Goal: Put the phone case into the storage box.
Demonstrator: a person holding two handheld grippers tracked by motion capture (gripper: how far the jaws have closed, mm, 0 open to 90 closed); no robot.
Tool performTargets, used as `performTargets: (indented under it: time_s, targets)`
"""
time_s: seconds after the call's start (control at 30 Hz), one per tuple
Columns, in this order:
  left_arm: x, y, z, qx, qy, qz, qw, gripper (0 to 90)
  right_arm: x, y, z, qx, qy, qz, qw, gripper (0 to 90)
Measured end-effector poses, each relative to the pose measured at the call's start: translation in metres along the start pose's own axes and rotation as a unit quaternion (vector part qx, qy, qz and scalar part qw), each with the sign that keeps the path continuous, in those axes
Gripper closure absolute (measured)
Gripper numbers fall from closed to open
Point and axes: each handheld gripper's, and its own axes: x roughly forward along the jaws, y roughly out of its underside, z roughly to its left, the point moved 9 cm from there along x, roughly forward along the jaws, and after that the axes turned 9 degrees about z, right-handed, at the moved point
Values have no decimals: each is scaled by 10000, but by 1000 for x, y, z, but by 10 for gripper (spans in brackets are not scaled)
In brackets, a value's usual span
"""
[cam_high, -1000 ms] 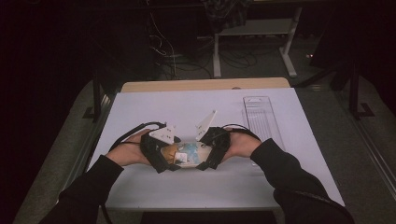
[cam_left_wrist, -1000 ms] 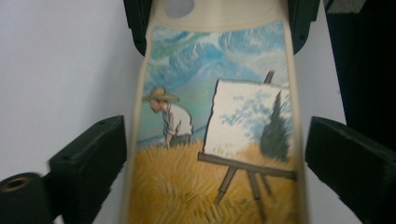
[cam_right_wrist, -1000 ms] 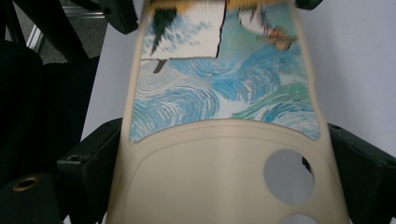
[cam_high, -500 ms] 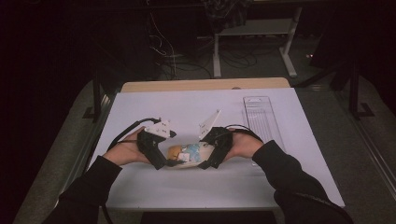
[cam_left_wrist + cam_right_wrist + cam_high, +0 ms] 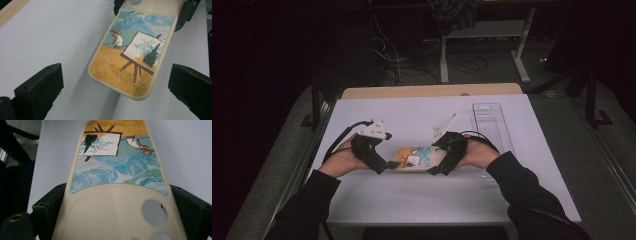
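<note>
Right gripper (image 5: 435,169) clamped on the camera-hole end of a phone case (image 5: 416,157), one jaw pressed against each long edge, as seen in the right gripper view (image 5: 117,220). Case (image 5: 117,175) held printed side up, raised off the white table top (image 5: 422,200), shadow visible beneath it in the left gripper view. Print: wheat field, figure in a hat, easel with canvas, swirling blue sky (image 5: 135,57).

Left gripper (image 5: 388,165) spread wide, jaws having just been opening; far end of the case lying between them without contact, clear gaps on both sides in the left gripper view (image 5: 112,85).

Case positioned near the middle of the table's front half, between both hands. Clear plastic tray (image 5: 492,125) lying flat on the table, beyond the right hand. Wooden strip (image 5: 432,91) along the far table edge.
</note>
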Motion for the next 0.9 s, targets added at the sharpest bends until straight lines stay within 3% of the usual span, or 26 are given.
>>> performTargets:
  time_s: [0.1, 0.23, 0.5, 0.63, 0.83, 0.9]
  targets:
    - [-3, 1, 5, -9, -129, -5, 9999, 0, -2, 1, -4, 141, 61, -78, 9999, 94]
    - [-5, 1, 8, -230, -204, -167, 9994, 0, -5, 4, -10, 299, 199, -116, 9993, 94]
    - [2, 7, 12, -567, -353, -230, 9975, 0, -4, 10, -19, 721, 317, -333, 9963, 94]
    - [4, 7, 14, -837, -369, -455, 9948, 0, -1, 13, -20, 908, 330, -383, 9946, 94]
    - [14, 11, 10, -904, -464, -437, 9939, 0, 2, 17, -20, 1274, 389, -345, 9905, 94]
    - [19, 15, 8, -925, -504, -411, 9936, 0, 3, 20, -22, 1158, 486, -311, 9916, 95]
